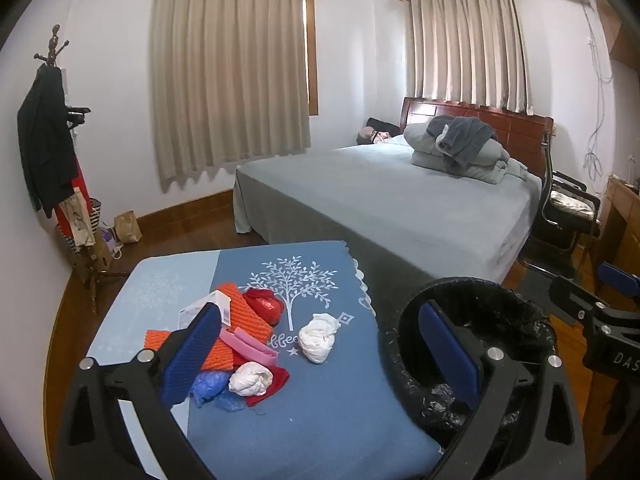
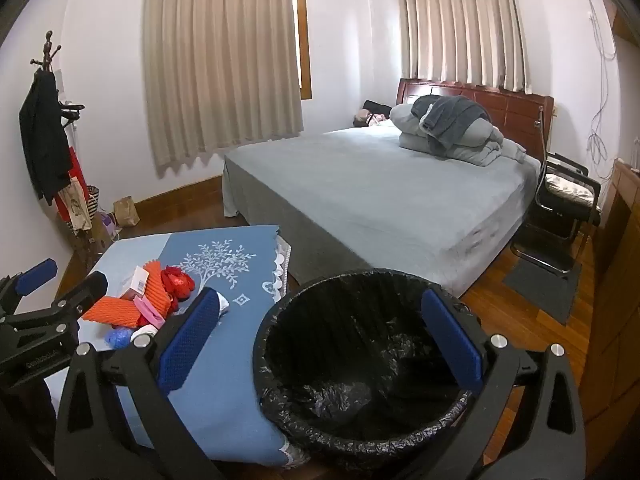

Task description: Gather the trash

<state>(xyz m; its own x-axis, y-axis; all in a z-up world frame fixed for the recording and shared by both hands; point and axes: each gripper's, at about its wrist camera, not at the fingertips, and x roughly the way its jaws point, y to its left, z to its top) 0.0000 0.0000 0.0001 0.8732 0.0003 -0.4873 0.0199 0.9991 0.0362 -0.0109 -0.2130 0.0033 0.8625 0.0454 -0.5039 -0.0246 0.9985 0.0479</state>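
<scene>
Both claws gape wide and empty — left claw (image 1: 316,344) nearer the trash pile (image 1: 244,336) on the desk (image 1: 320,420), bin (image 2: 360,360) under the right claw (image 2: 320,344).

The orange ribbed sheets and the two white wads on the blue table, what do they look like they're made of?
The orange ribbed sheets look like foam netting, matte and soft: raised woven ridges, edges bending freely. The white wad near the tree print and the white wad by the pile look like crumpled tissue or thin plastic; their folds are slightly glossy, so I can't tell which.
</scene>
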